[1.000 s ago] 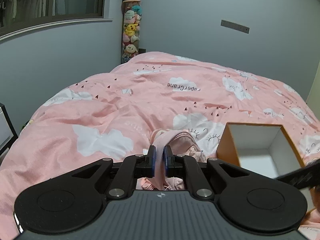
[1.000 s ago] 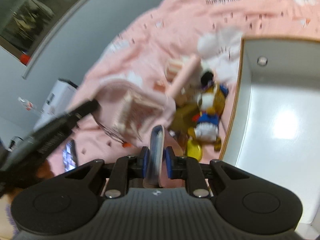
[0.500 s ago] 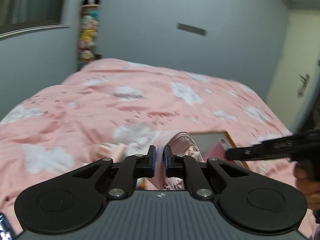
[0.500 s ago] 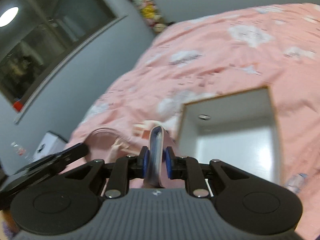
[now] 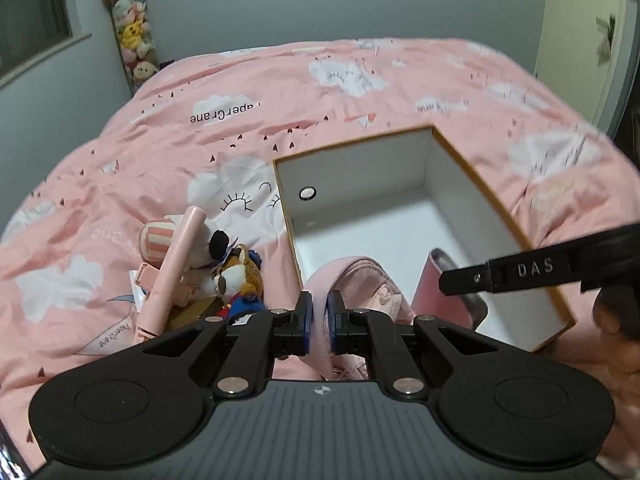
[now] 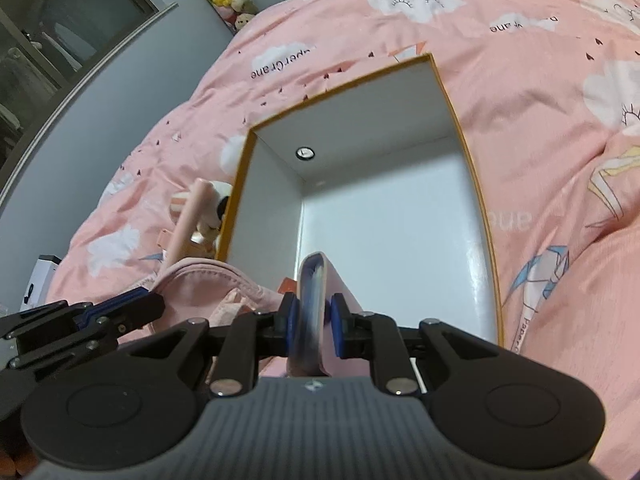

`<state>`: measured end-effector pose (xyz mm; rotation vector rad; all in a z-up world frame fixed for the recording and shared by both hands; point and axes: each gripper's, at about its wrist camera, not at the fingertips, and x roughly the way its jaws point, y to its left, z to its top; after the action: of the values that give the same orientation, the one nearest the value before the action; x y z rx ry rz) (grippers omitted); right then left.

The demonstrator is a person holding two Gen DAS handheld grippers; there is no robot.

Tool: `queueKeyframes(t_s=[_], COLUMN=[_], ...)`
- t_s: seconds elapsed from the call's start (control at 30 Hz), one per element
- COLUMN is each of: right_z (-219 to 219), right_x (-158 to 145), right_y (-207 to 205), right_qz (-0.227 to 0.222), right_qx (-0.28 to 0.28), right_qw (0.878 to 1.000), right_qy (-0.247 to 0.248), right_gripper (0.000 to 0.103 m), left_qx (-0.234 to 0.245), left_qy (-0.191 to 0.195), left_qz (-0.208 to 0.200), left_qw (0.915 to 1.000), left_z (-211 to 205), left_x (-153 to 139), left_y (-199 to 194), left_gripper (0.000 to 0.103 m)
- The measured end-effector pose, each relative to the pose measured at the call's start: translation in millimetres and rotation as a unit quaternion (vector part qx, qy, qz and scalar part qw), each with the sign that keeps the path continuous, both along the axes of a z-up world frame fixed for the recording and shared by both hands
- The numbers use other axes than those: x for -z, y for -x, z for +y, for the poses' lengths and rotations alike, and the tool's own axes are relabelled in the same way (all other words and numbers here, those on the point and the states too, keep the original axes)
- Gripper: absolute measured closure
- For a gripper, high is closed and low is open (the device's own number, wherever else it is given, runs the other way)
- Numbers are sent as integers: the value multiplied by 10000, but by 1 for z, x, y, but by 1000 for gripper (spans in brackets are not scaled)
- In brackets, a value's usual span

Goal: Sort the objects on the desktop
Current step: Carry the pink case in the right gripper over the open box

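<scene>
My left gripper [image 5: 319,322] is shut on a pink fabric pouch [image 5: 360,280] and holds it at the near edge of the open white box with an orange rim [image 5: 360,148]. My right gripper [image 6: 314,320] is shut on a flat pink case [image 6: 316,292] with a grey rim, over the box's near end; the case shows in the left wrist view [image 5: 436,284] too. The box [image 6: 452,108] holds nothing I can see. The pouch also shows in the right wrist view [image 6: 200,284]. A pink stick [image 5: 176,268] and plush toys [image 5: 232,276] lie left of the box.
Everything rests on a bed with a pink cloud-print quilt [image 5: 280,112]. A tall tube of stuffed toys [image 5: 130,36] stands at the far wall corner. A window [image 6: 60,40] is on the left wall. A white device [image 6: 38,276] sits off the bed's left side.
Both grippers swung back over the box with their loads. The left view now looks down into the box and the toy pile; the right gripper with the pink case moved closer over the box's near end.
</scene>
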<state>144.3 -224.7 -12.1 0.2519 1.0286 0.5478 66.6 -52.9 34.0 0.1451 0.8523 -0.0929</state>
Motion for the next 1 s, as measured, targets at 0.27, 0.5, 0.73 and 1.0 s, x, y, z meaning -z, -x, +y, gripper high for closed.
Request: queueKeyframes(t_s=[0.27, 0.5, 0.73, 1.0], right_z=[4, 3, 7, 19], right_x=[19, 30, 32, 46], right_y=[7, 7, 5, 2], right_qz=[236, 625, 749, 1098], right_qx=[-144, -254, -409, -616], right_qw=[9995, 9977, 9963, 9920], right_qy=[120, -93, -114, -105], right_gripper=[84, 84, 78, 62], left_qx=[537, 706, 642, 693], left_qy=[-737, 269, 746, 1489], left_qz=[271, 806, 806, 1280], left_qw=[9955, 9939, 9919, 9781], left_z=[-38, -13, 16, 25], left_x=[22, 24, 16, 40], left_y=[10, 7, 3, -9], left_gripper=[94, 92, 76, 76])
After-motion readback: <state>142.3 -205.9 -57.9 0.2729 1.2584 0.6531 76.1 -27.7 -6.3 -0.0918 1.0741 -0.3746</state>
